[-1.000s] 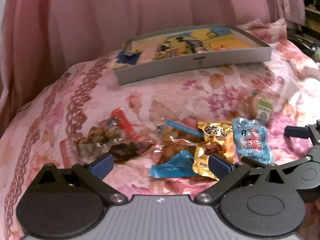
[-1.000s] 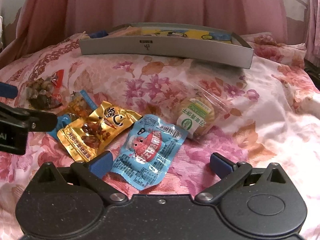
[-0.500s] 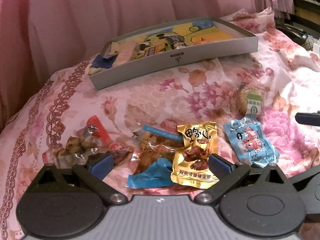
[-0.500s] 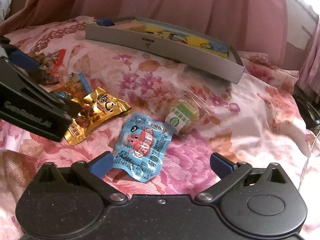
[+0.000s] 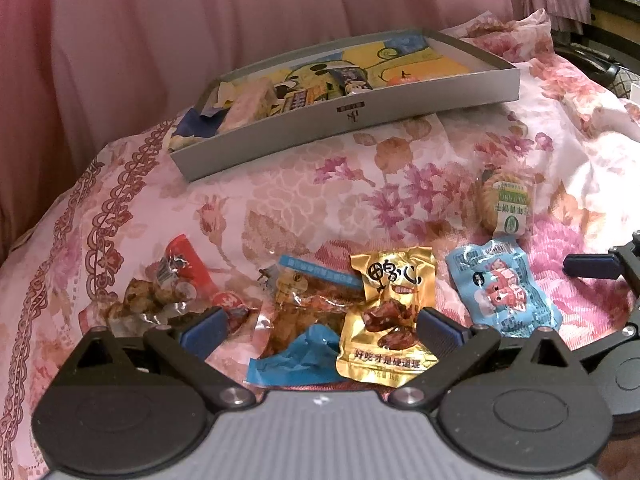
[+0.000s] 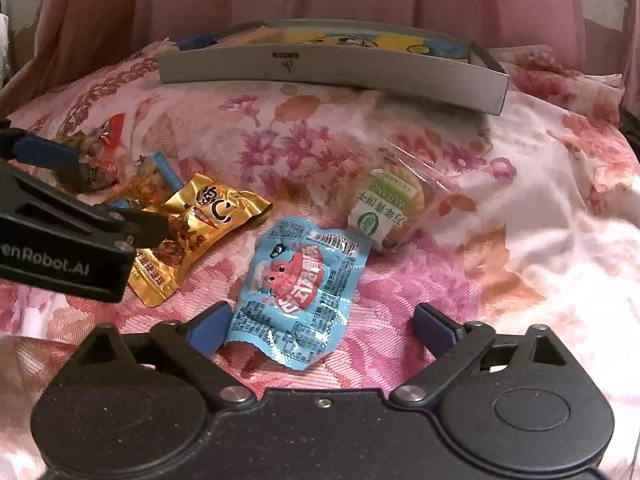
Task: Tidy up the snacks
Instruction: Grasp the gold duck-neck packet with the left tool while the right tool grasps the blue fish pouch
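Snack packets (image 5: 386, 316) lie on a pink floral bedspread (image 6: 540, 184) before pink curtains (image 5: 240, 20); both hand-held grippers (image 5: 320, 330) (image 6: 320, 326) stand open, holding nothing.

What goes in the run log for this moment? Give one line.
left gripper: open, over gold packet | right gripper: open, over light-blue packet | grey box: behind, on floral cloth

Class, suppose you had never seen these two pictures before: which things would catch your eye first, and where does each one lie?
A shiny gold snack packet lies on the flowered bedspread between the fingers of the open left gripper. A light blue packet lies just ahead of the open right gripper, with a clear-wrapped biscuit beyond it. Farther back sits a shallow grey box with a yellow cartoon lining and some snacks at its left end.
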{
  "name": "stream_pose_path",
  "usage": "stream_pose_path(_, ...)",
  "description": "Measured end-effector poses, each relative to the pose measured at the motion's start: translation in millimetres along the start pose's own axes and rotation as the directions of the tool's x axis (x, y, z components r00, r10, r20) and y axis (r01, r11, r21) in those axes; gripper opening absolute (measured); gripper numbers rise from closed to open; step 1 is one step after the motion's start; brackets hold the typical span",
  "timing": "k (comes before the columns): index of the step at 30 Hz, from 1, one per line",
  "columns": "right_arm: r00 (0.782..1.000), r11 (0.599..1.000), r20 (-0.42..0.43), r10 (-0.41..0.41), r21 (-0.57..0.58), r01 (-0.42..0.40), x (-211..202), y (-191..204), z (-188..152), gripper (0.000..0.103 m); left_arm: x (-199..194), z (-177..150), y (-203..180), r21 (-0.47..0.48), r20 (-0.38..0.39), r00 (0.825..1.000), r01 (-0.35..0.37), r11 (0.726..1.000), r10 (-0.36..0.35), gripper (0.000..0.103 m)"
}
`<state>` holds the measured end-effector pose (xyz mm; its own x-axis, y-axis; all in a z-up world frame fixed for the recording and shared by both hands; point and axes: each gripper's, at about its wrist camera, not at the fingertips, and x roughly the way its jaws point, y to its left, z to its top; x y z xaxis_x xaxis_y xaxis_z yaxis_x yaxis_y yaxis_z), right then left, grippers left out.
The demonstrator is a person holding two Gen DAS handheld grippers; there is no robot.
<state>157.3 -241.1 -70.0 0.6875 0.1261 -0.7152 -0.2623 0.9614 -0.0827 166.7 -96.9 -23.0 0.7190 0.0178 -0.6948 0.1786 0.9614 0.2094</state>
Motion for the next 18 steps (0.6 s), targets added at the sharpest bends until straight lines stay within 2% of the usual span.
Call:
stream_pose_path(11, 0.999, 0.999, -0.018, 0.043, -0.024, -0.043, -8.3, 0.7, 1.5, 0.061, 1.7, 6.2, 2.5, 0.01, 0.015, 1.0, -0.006, 1.0, 0.006, 0.102)
stream_pose_path(18, 0.998, 0.998, -0.027, 0.053, -0.026, -0.054, -11.0, -1.6, 2.4, 0.059, 4.0, 6.1, -0.5, 0.019, 0.011, 1.0, -0.001, 1.0, 0.001, 0.102)
